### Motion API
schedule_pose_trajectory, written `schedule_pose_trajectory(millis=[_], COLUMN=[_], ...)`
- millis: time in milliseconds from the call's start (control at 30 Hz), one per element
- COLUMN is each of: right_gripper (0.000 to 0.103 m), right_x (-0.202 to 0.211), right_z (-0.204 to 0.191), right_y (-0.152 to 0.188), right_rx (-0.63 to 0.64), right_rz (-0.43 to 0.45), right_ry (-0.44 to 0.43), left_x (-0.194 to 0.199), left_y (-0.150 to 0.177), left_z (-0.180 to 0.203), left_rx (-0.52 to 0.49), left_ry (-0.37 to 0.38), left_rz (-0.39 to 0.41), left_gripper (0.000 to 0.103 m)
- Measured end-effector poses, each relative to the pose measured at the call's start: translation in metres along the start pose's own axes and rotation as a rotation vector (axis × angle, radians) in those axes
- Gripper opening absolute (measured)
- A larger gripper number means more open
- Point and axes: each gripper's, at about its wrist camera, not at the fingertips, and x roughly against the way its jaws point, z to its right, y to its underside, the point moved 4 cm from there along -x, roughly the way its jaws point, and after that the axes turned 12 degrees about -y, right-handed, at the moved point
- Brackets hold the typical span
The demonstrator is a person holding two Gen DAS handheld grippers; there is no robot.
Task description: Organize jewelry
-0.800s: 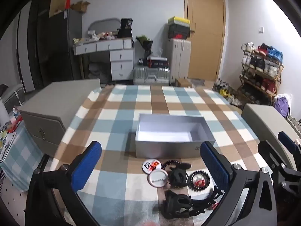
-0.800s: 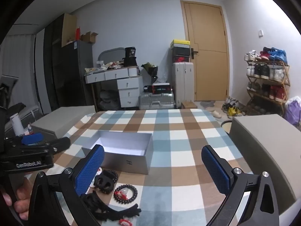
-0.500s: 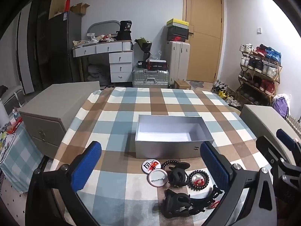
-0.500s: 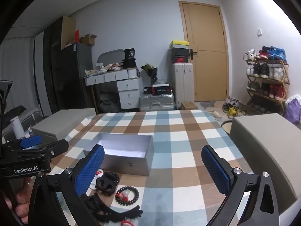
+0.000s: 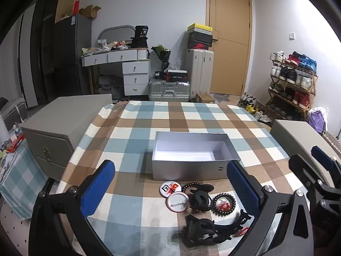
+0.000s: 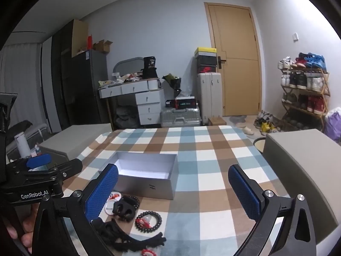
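Note:
An open silver box (image 5: 192, 156) sits empty on the checked tablecloth; it also shows in the right wrist view (image 6: 147, 176). In front of it lie two round badges (image 5: 170, 188), a black hair claw (image 5: 200, 198), a dark bead bracelet (image 5: 224, 201) with a red charm, and a black hair clip with long arms (image 5: 207, 233). The bracelet (image 6: 148, 220) and the hair claw (image 6: 124, 208) also show in the right wrist view. My left gripper (image 5: 170, 188) is open above the items, holding nothing. My right gripper (image 6: 172, 192) is open and empty, right of them.
Grey cabinets stand at the table's left (image 5: 64, 119) and right (image 6: 302, 170). Beyond the table are a white desk (image 5: 127, 68), suitcases (image 5: 169, 88), a door (image 5: 229, 42) and a shoe rack (image 5: 292, 81). The tablecloth (image 5: 170, 117) is bare behind the box.
Both grippers have risen and tilted up slightly, so the box and jewelry sit a little lower in view. Nothing on the table has moved.

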Motion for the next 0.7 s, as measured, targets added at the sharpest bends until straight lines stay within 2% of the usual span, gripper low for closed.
schedule_pose_trajectory(millis=[700], right_gripper=[0.103], right_x=[0.001], right_z=[0.001], right_y=[0.002], right_rx=[0.003], right_rz=[0.003], right_ry=[0.009], left_x=[-0.003], left_y=[0.001], left_z=[-0.007], left_rx=[0.016], left_ry=[-0.011], left_rz=[-0.010], left_gripper=[0.102])
